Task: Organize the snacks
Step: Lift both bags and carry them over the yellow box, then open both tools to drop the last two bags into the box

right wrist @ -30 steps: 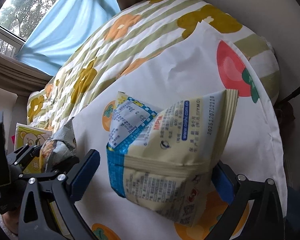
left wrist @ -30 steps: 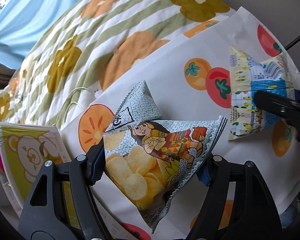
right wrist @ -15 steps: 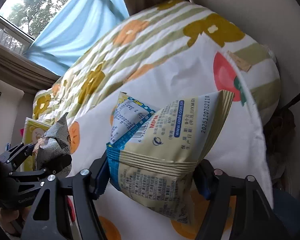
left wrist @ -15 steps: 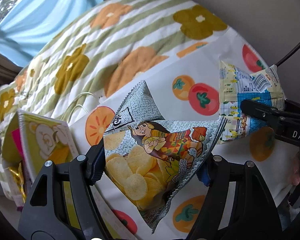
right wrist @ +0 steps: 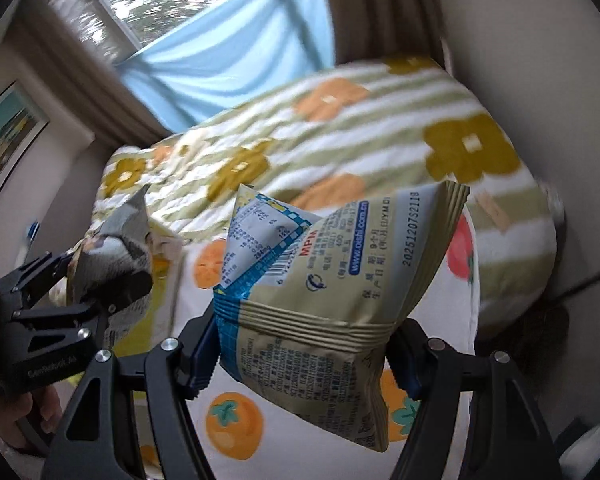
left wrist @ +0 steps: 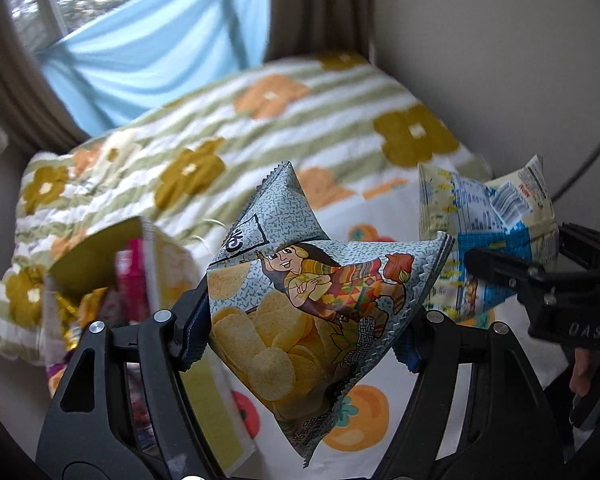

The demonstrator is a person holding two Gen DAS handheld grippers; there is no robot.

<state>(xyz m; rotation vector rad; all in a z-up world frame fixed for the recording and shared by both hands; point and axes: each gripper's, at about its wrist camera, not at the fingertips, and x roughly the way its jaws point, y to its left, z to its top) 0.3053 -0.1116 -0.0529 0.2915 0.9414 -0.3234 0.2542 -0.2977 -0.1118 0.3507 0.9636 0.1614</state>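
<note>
My left gripper (left wrist: 300, 332) is shut on a grey chip bag (left wrist: 300, 280) printed with a cartoon woman and held in the air above the bed. My right gripper (right wrist: 304, 344) is shut on a cream and blue snack bag (right wrist: 324, 296), also lifted. In the left wrist view the cream bag (left wrist: 480, 232) and the right gripper show at the right. In the right wrist view the chip bag (right wrist: 112, 248) and the left gripper show at the left. An open yellow bag (left wrist: 112, 264) holding several snack packs stands at the left.
A white cloth with orange fruit prints (right wrist: 228, 424) lies over a striped flower quilt (left wrist: 220, 128). A beige wall (left wrist: 500, 60) runs along the right. A window with a blue curtain (left wrist: 160, 52) is behind the bed. A dark cable (left wrist: 580, 168) hangs at the right.
Both grippers have risen and pulled back from the bed with their bags. The open yellow bag has come further into view at the left.
</note>
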